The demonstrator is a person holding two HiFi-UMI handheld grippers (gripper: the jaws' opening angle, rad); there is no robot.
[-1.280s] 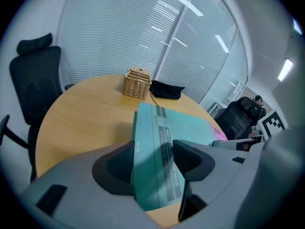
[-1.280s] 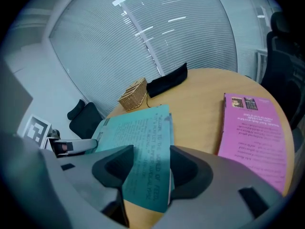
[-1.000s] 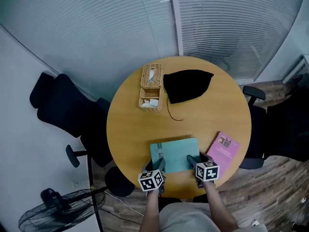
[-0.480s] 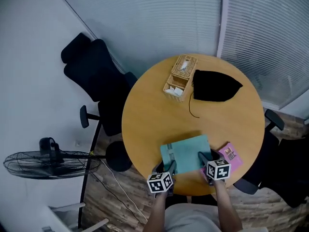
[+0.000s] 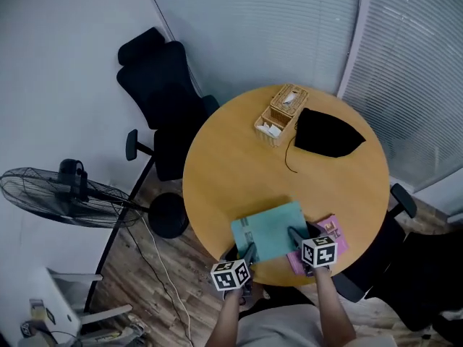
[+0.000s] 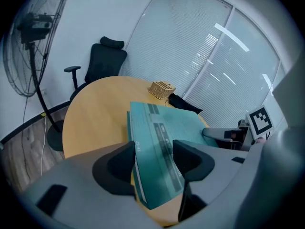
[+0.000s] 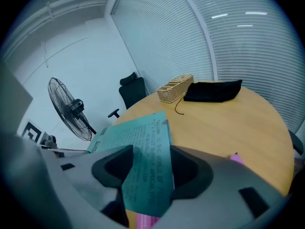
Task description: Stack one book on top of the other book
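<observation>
Clamped at near edge in left claw (image 5: 249, 251) and right claw (image 5: 295, 236): thin teal paperback book (image 5: 269, 228), overlapping flat pink book (image 5: 335, 231) at its right. Beyond its far edge, open round wooden worktop (image 5: 231, 172).

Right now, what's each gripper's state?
Left gripper: closed on the teal book.
Right gripper: closed on the same book, at its other end.

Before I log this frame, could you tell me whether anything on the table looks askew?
The teal book, held by the left gripper and right gripper, covers only part of the pink book and sits at an angle to it.
</observation>
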